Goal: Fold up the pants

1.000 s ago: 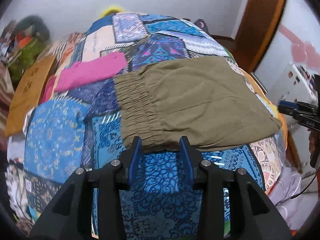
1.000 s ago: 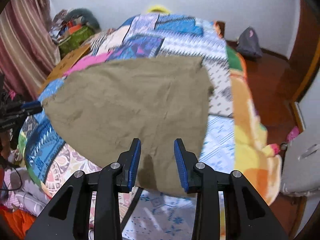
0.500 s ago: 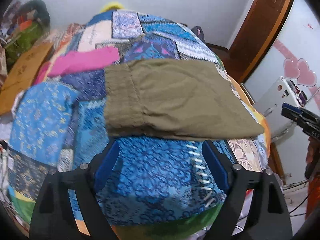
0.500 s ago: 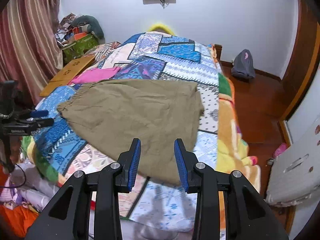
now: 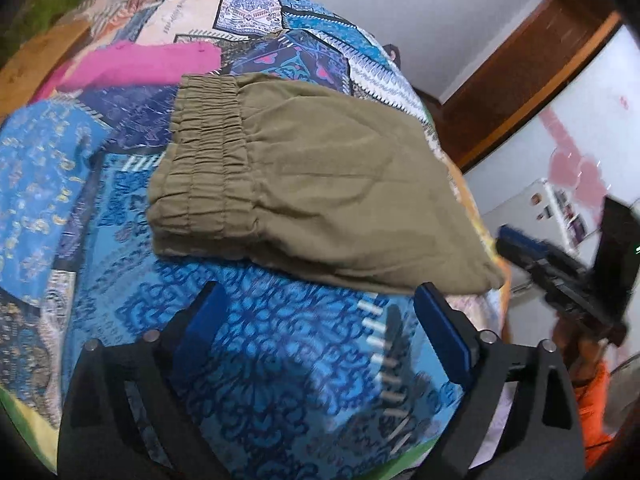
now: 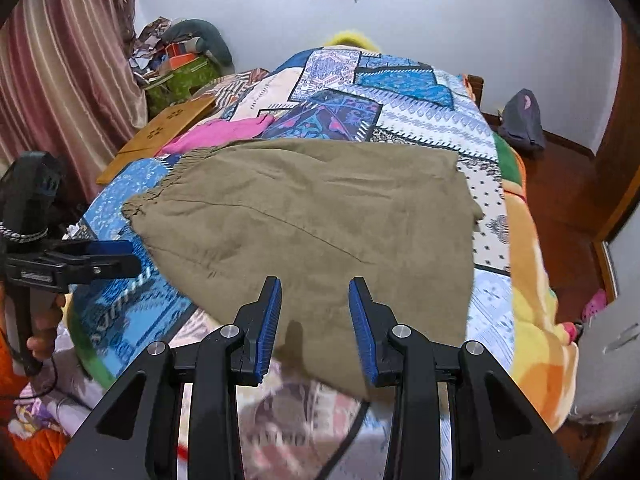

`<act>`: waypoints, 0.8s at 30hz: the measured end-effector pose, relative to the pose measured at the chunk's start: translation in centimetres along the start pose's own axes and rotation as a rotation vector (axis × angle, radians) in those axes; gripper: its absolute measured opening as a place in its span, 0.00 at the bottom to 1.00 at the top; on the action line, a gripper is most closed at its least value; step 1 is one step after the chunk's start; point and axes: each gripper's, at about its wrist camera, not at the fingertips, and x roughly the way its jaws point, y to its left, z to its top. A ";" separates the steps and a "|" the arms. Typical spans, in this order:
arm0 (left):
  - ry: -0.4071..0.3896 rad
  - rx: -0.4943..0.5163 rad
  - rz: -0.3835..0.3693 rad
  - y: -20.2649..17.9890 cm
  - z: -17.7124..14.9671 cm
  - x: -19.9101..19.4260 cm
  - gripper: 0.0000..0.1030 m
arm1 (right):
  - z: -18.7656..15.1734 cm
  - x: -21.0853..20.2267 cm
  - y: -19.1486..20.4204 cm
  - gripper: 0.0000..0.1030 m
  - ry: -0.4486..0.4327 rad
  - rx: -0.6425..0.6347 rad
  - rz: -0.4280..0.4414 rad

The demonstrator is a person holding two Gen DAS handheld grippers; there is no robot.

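Note:
Olive-green pants (image 5: 320, 184) lie folded flat on the patchwork bed, elastic waistband (image 5: 204, 160) to the left. They also show in the right wrist view (image 6: 320, 224). My left gripper (image 5: 320, 320) is open wide and empty, just in front of the pants' near edge. My right gripper (image 6: 314, 312) is open and empty, hovering over the pants' near hem. The right gripper shows at the right edge of the left wrist view (image 5: 560, 276). The left gripper shows at the left of the right wrist view (image 6: 100, 260).
A pink garment (image 6: 224, 132) lies on the patchwork quilt (image 6: 400, 92) beyond the waistband. A wooden board (image 6: 160, 136) and clutter sit at the bed's left. Wooden floor, a grey bag (image 6: 520, 120) and a door frame are to the right.
My left gripper opened wide, drew back from the pants' edge, then moved closer again. My right gripper pulled back from the cloth and stayed open.

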 end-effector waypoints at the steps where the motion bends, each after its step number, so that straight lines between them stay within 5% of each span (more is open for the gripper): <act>1: -0.001 -0.019 -0.017 0.2 0.3 0.2 0.93 | 0.1 0.7 -0.1 0.31 0.010 0.004 -0.001; 7: 0.001 -0.119 -0.091 1.7 2.0 0.9 0.93 | -0.7 3.4 -0.3 0.31 0.059 0.030 0.014; 13: -0.007 -0.165 -0.041 2.3 3.9 2.0 0.91 | -0.9 3.4 -0.7 0.31 0.065 0.058 0.049; 20: -0.018 -0.140 0.082 2.2 5.7 2.9 0.47 | -0.8 3.6 -1.1 0.32 0.072 0.083 0.068; 24: -0.080 -0.039 0.162 0.4 5.6 2.0 0.36 | 0.1 3.3 -0.9 0.32 0.077 0.075 0.066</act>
